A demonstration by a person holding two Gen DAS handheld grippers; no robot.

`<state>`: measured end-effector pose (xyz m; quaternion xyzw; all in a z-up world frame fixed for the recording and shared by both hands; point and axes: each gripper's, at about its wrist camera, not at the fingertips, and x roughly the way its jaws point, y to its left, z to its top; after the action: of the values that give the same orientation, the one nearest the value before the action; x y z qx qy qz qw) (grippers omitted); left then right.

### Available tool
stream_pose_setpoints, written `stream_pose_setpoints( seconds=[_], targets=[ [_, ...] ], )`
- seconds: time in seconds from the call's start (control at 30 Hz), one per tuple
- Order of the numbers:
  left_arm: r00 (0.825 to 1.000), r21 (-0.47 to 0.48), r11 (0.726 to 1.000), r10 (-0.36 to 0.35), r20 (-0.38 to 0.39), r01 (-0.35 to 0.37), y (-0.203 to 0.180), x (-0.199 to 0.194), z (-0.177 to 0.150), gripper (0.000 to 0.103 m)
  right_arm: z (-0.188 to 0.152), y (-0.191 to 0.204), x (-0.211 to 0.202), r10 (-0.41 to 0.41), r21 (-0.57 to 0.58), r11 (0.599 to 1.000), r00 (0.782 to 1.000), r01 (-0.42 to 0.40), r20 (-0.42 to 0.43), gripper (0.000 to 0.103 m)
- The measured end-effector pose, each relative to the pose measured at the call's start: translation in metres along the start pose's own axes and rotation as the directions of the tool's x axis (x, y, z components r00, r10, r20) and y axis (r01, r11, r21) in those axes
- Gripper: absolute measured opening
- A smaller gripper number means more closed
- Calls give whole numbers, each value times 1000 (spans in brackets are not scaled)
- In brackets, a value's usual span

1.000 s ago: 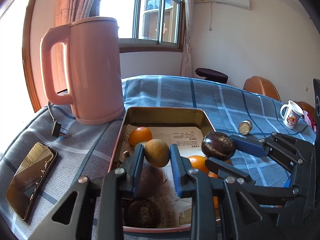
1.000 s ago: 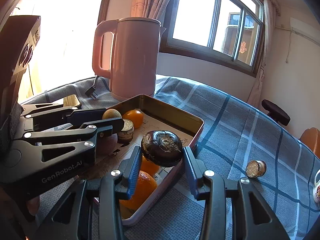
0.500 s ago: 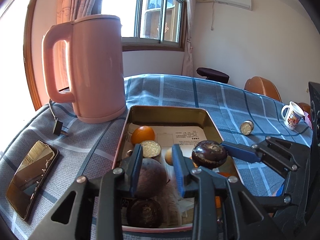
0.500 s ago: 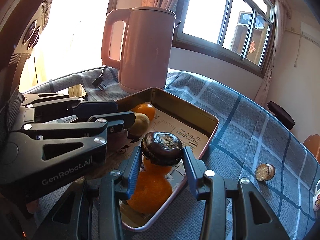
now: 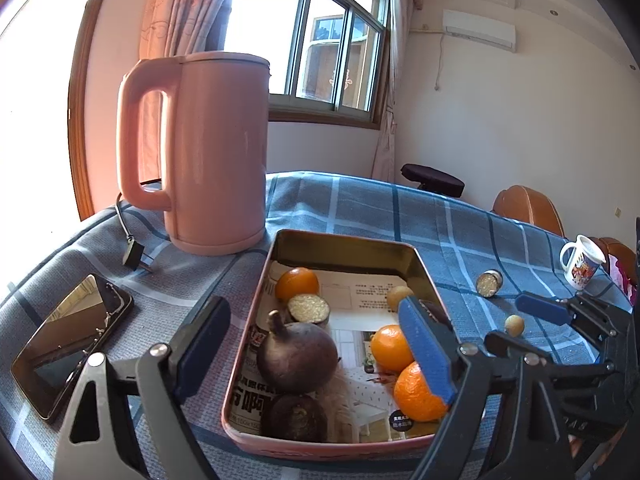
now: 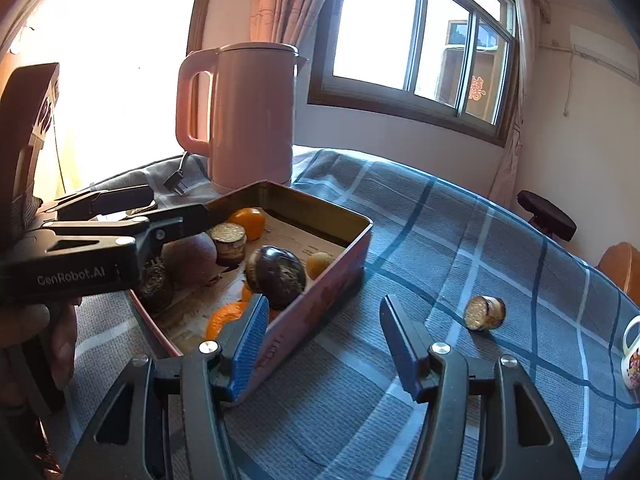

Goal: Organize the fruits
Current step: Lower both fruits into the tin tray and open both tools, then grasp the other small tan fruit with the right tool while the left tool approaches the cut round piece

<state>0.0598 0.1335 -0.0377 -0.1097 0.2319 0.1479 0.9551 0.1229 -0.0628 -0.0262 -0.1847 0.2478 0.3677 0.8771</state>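
Most fruit is gathered in the rectangular metal tin (image 5: pixel 416 258): oranges, dark round fruits and a small yellow one. Both the left gripper (image 5: pixel 316 344) and right gripper (image 6: pixel 320 340) have just been opening and are seen released, empty. A cut brown fruit piece (image 6: pixel 484 312) and a small yellow round fruit (image 5: pixel 513 325) are left on the blue checked cloth (image 6: pixel 460 240).

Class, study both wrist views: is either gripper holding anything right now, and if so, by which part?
Nothing is held. The left gripper and right gripper have just been opening; both stand open with nothing between their pads. The dark round fruit lies in the tin tray.
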Motion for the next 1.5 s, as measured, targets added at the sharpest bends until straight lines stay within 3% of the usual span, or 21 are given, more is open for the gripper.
stream_pose_setpoints(
  seconds=[0.17,0.3,0.53,0.6,0.67,0.7,0.83,1.07,1.3,1.37,1.5],
  targets=[
    [1000,25,1000,-11,5,11,-15,-3,-2,92,-18,-57,-1,-101,87,990,992,108,-77,60],
    [1000,50,998,-25,9,25,-30,-4,-3,96,-30,-89,7,-99,177,976,982,128,-162,60],
    [999,89,995,-47,11,46,-51,-9,-2,99,-31,-89,21,-79,171,978,971,119,-226,60],
    [998,99,994,-56,11,55,-58,-11,-1,99,-31,-90,26,-49,186,978,969,95,-242,55],
    [998,112,992,-65,8,64,-66,-11,0,99,-33,-94,34,-25,209,974,962,85,-273,34],
    [998,121,990,-70,7,69,-70,-11,1,99,-34,-97,35,-17,221,972,960,83,-281,28],
    [995,164,982,-96,-4,95,-93,-8,5,100,-36,-104,30,-2,252,965,967,69,-254,27],
    [984,237,956,-159,-78,173,-148,15,9,99,-42,-137,17,-96,300,940,970,162,-222,27],
    [954,235,939,-198,-227,251,-201,77,14,98,-50,-176,0,-189,376,891,961,254,-201,27],
    [942,217,942,-194,-274,257,-211,98,14,94,-51,-183,-3,-204,389,882,959,266,-195,27],
    [920,183,947,-189,-344,264,-225,134,11,76,-51,-185,-7,-221,384,881,958,277,-184,27]
  ],
)
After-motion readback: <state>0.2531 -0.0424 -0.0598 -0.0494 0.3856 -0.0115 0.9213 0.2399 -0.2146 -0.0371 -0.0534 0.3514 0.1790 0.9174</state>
